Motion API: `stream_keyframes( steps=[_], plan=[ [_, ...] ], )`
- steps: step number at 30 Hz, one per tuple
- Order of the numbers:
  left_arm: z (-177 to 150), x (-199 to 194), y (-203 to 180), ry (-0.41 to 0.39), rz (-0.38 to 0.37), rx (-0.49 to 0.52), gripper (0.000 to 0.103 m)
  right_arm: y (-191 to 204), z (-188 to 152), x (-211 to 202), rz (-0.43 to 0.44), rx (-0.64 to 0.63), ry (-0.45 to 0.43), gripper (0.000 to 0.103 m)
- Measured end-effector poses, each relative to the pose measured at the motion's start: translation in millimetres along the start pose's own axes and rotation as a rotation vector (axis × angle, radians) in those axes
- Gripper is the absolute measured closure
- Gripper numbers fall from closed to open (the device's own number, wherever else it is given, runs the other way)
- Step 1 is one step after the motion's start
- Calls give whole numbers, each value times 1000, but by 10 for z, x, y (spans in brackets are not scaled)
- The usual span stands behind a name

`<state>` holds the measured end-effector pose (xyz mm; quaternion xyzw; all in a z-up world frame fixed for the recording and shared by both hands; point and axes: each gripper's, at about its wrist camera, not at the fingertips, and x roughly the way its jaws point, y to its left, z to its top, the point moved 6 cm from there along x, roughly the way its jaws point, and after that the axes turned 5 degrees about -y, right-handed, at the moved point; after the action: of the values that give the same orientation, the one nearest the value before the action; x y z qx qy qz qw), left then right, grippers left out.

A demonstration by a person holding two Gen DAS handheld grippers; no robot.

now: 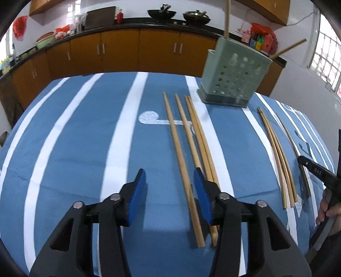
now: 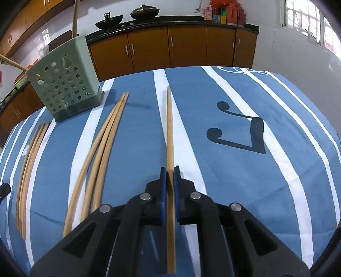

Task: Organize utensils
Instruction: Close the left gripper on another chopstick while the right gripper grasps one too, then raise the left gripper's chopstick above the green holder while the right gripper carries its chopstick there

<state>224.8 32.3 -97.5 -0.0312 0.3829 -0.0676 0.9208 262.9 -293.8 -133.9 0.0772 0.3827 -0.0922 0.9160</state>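
A green perforated utensil holder (image 1: 234,76) stands at the table's far side with two chopsticks (image 1: 227,19) in it; it also shows in the right wrist view (image 2: 66,83). Several wooden chopsticks (image 1: 183,162) lie on the blue striped cloth just ahead of my left gripper (image 1: 170,181), which is open and empty. A second bundle of three chopsticks (image 1: 279,162) lies to the right; it shows in the right wrist view (image 2: 100,157). My right gripper (image 2: 170,172) is shut on a single chopstick (image 2: 169,127) that points forward, low over the cloth.
The table has a blue cloth with white stripes (image 1: 85,149) and a dark music note print (image 2: 245,136). Kitchen cabinets (image 1: 119,51) with woks (image 1: 162,13) on the counter run behind. The right gripper's body (image 1: 319,172) shows at the right edge.
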Motion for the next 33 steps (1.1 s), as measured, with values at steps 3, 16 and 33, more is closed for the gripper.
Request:
stream_keyframes(
  steps=[3, 16, 33],
  plan=[
    [-48, 62, -54, 22, -2, 19, 65, 12, -9, -3, -6, -9, -5, 95],
    [-78, 210, -69, 36, 90, 73, 95, 40, -28, -15, 6, -23, -9, 94],
    [77, 293, 285, 10, 104, -15, 95, 107, 10, 22, 66, -31, -4, 94]
  ],
)
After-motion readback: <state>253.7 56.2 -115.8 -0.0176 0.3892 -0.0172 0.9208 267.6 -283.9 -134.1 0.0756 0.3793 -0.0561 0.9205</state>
